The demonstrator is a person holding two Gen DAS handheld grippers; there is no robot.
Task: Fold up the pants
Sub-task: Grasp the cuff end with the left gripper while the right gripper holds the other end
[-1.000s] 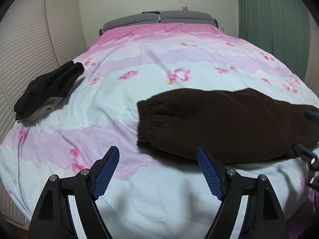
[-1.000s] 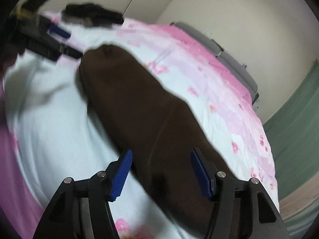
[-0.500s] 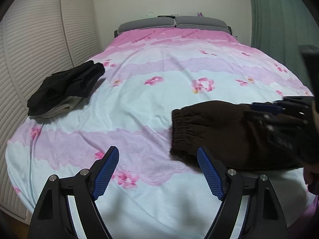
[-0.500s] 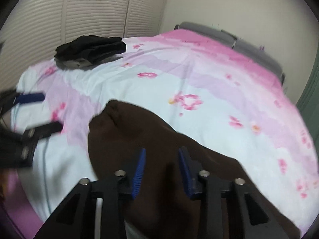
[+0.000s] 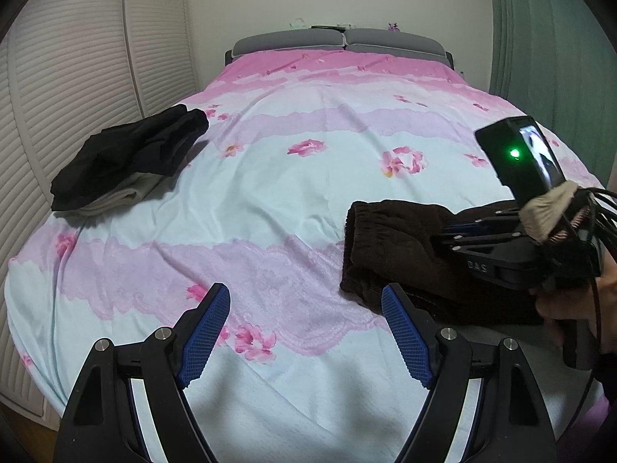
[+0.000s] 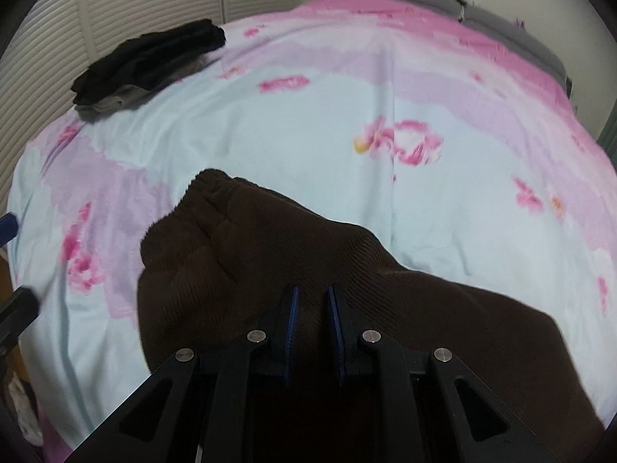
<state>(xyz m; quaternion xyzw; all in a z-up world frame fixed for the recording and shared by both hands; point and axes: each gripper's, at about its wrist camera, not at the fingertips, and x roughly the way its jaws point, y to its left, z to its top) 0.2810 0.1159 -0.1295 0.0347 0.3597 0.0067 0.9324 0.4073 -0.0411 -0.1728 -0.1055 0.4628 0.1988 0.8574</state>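
Pink, lilac and pale blue cotton covers your bed (image 5: 277, 177), the biggest thing in view, flowers printed across it. The brown corduroy pants (image 6: 270, 254) lie on the bed's near edge, doubled over, with the elastic waistband toward the shuttered wall. A stack of black and grey folded clothes (image 5: 127, 162) sits on the bed beside those shutters, well apart from the pants. Your right tongs (image 6: 312, 308) are down on the pants, their blue pads closing with a ridge of brown cloth between them; whether they already pinch it, you cannot tell from here. Your left tongs (image 5: 304, 332) hang wide apart and empty over the bed's near edge, just beside the pants' waistband.
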